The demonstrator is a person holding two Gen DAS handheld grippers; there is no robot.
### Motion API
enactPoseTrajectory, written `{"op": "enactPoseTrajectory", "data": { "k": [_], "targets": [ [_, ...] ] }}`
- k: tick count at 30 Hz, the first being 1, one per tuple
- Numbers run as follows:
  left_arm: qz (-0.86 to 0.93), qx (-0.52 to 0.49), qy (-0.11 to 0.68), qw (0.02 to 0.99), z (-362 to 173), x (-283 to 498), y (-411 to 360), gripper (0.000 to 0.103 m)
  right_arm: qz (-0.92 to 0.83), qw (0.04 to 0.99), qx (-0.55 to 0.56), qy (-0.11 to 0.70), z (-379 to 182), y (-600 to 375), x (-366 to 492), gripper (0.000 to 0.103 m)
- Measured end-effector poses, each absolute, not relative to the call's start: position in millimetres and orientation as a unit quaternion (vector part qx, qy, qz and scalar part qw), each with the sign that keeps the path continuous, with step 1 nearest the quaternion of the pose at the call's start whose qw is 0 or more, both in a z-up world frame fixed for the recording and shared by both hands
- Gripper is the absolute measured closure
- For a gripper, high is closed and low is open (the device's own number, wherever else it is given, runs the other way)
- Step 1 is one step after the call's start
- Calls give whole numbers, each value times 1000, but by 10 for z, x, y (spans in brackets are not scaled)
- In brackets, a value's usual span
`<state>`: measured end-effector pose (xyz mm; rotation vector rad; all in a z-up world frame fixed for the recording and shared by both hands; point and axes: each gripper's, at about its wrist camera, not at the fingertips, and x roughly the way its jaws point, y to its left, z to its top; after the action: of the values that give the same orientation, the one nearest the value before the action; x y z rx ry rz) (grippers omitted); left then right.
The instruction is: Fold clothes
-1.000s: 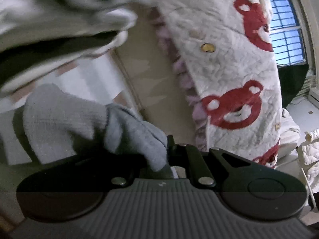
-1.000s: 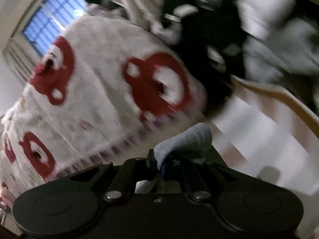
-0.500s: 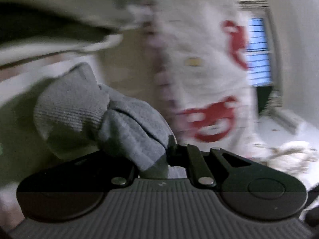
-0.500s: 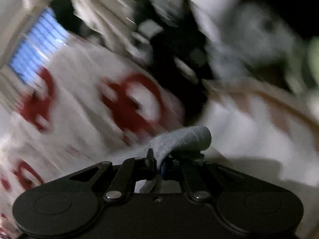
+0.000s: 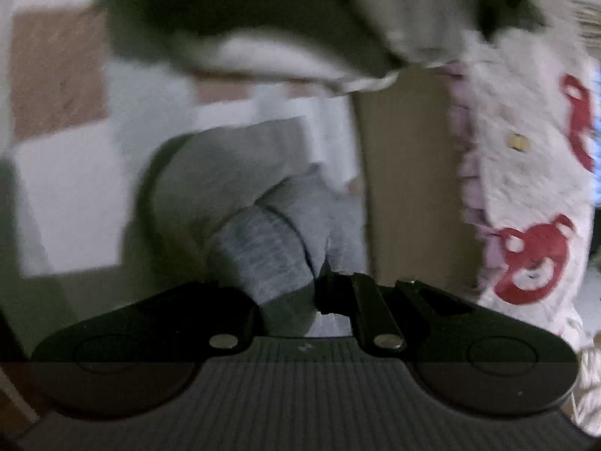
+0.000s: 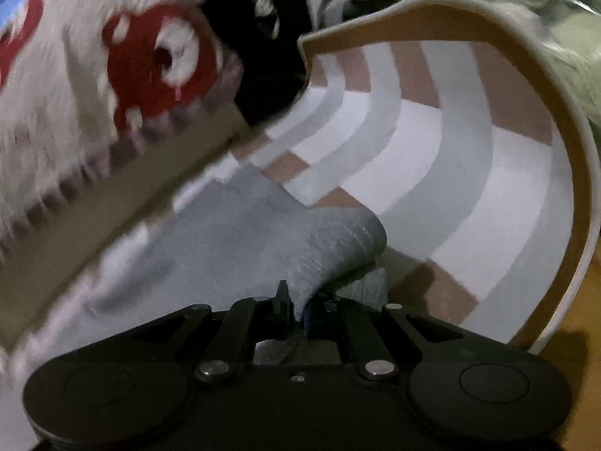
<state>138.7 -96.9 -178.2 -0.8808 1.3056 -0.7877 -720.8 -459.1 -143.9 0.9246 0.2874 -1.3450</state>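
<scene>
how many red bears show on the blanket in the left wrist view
2: one low at the right, one higher, cut by the right edge. More may be hidden out of frame.

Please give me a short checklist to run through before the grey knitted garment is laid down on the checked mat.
1. Left hand-held gripper shut on the grey knitted garment: ok.
2. Right hand-held gripper shut on the same garment: ok, fabric bunched between its fingers.
3. Garment spread flat between the two grips: not ok, it is folded and bunched at both.
4. Bare space on the white, grey and brown checked mat ahead of the right hand-held gripper: ok.
5. Garment apart from the white fleece blanket with red bears: cannot tell, the view is blurred.
6. Garment already resting on the mat: cannot tell.
</scene>
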Motion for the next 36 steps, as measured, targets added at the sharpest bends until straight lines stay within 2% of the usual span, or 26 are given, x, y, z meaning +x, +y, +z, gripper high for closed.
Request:
{"op": "enactPoseTrajectory", "data": {
  "k": [5, 9, 10, 13, 17, 20, 23, 26, 28, 31, 34, 36],
  "targets": [
    [-354, -276, 559, 697, -1423, 1224, -1024, 90, -620, 651, 400, 179, -1611, -4605, -7157, 95],
    [-352, -224, 551, 723, -1190, 1032, -990, 87, -644, 643, 333, 246, -1599, -4589, -7074, 86],
    [-352, -202, 547, 733, -1115, 956, -1006, 87, -660, 631, 334, 233, -1550, -4545, -7134, 81],
    [-353, -126, 530, 761, -866, 669, -1049, 87, -706, 593, 335, 192, -1406, -4413, -7311, 78],
    [-340, -69, 483, 804, -461, 353, -1114, 81, -743, 576, 298, 169, -1194, -4207, -7445, 68],
    [-326, -70, 439, 834, -251, 318, -1096, 80, -711, 619, 294, 159, -1068, -4125, -7499, 62],
    [-322, -102, 436, 834, -204, 390, -1034, 80, -671, 660, 311, 132, -998, -4102, -7480, 62],
    [-314, -95, 461, 825, -316, 430, -1051, 78, -635, 689, 330, 114, -972, -4093, -7366, 61],
    [-314, -139, 495, 798, -446, 494, -951, 73, -601, 709, 355, 103, -954, -4085, -7202, 59],
    [-317, -207, 542, 750, -629, 590, -781, 70, -520, 756, 384, 104, -840, -4085, -6769, 59],
    [-321, -237, 557, 728, -733, 591, -678, 67, -444, 787, 403, 142, -665, -4141, -6044, 59],
    [-328, -233, 548, 733, -767, 549, -684, 58, -392, 802, 417, 172, -543, -4182, -5500, 59]
  ]
}}
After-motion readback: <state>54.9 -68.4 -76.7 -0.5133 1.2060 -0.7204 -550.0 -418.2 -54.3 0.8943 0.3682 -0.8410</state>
